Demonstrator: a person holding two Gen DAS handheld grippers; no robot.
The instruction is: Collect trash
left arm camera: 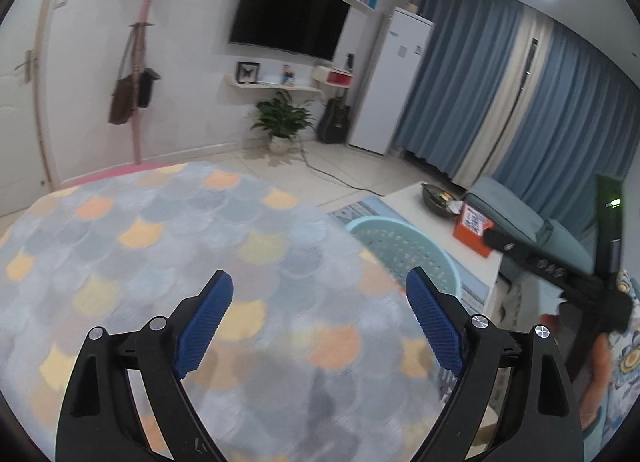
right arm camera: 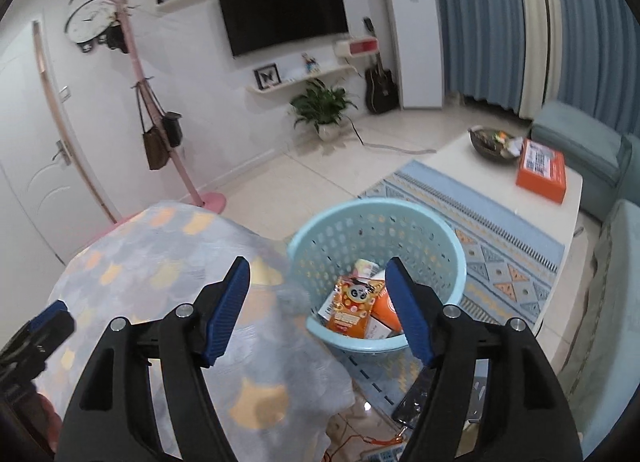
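Here the right hand-held gripper (right arm camera: 318,312) hangs with its blue-padded jaws spread and empty above the round pale-blue perforated plastic basket (right arm camera: 452,246) on the floor. Inside lie an orange snack pouch printed with a panda face (right arm camera: 352,308) and an orange carton (right arm camera: 386,308). The left hand-held gripper (left arm camera: 320,320) is likewise spread, empty, over the scale-patterned grey-and-orange blanket (left arm camera: 168,230).
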